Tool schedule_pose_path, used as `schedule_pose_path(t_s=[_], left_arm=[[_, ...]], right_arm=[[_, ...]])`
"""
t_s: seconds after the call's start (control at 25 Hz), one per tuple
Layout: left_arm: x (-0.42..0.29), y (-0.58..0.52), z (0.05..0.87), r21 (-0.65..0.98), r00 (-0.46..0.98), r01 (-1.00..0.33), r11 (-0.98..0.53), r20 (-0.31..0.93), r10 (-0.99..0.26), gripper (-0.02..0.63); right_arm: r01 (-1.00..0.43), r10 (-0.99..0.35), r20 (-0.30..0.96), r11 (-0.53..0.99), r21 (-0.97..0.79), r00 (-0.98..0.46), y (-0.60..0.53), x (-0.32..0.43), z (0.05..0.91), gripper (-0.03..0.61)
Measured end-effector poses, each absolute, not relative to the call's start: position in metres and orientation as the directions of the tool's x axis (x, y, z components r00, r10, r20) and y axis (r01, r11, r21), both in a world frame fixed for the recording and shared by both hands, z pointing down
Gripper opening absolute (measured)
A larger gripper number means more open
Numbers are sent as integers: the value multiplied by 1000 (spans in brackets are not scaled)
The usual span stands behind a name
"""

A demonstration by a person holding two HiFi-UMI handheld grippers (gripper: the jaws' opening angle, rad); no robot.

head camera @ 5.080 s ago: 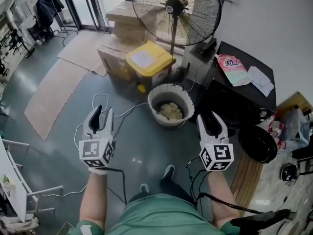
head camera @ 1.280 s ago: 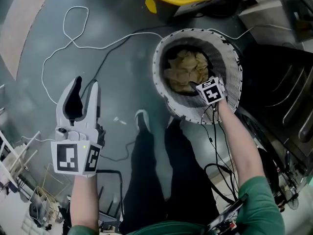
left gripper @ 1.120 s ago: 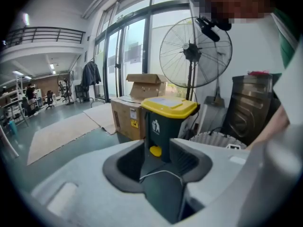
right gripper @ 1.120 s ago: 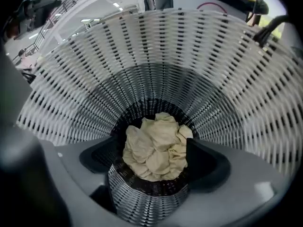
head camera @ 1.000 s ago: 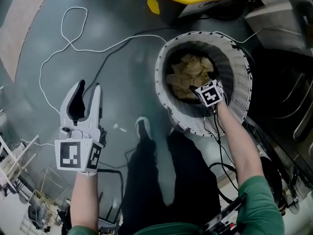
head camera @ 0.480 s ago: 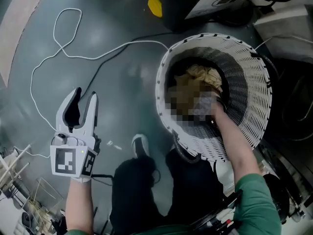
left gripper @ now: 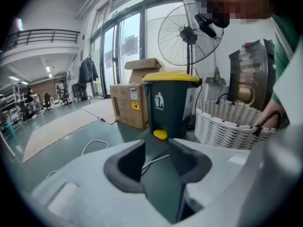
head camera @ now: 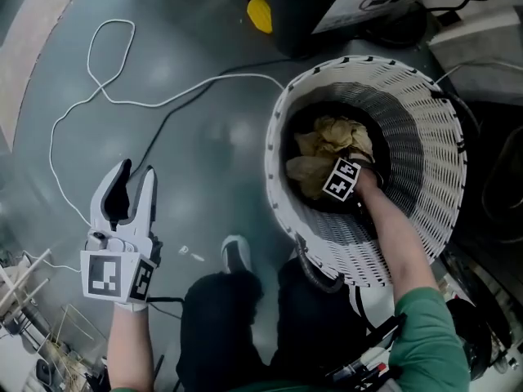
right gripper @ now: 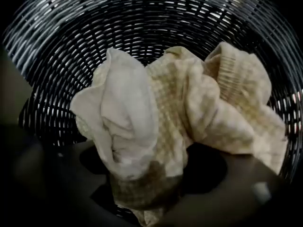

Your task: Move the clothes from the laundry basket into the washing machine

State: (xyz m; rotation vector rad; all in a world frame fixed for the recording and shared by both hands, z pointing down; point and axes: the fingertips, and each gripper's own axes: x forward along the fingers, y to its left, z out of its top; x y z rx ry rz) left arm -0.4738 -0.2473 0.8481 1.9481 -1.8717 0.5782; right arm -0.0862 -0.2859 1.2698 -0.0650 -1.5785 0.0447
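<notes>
Reaching deep into the white laundry basket (head camera: 441, 211), the right gripper (head camera: 346, 170) points down at the beige clothes (head camera: 327, 141) on its bottom, while the left gripper (head camera: 136, 176) hangs over the grey floor (head camera: 204, 137) (well apart from the basket). In the left gripper view, its jaws stand apart and empty, a yellow-lidded bin (left gripper: 170, 103) ahead. In the right gripper view, the wide jaws have just been closing, a fold of the clothes (right gripper: 142, 174) between them.

Two tools (head camera: 136, 170) (head camera: 341, 178), one basket (head camera: 413, 109), one bin (left gripper: 173, 103)
</notes>
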Motion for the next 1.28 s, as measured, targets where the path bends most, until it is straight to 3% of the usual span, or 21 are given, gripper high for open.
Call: schedule_pose_path(t_s=[0.12,0.16,0.4,0.76,1.28], left_arm=[[-470,-251,837,7,44,-999,-48,533,-845,150],[-468,-252,832,12,50,-999,-52,533,-845,149],[-472,-245,789,27,40,-999,-30,538,-842,143],[-465,-216,673,66,24,-998,14,545,-838,140],[-457,-202,475,57,-27,-996,63,489,-872,140]], right_arm=[[78,60,998,995,-60,11,-273,-87,1260,224],[87,57,998,995,-58,15,-267,-87,1257,180],[-46,20,998,999,-24,-66,-278,-108,1204,161],[-176,-135,982,978,110,-136,-305,-108,1048,161],[-240,-224,940,957,163,-256,-301,-101,796,161]])
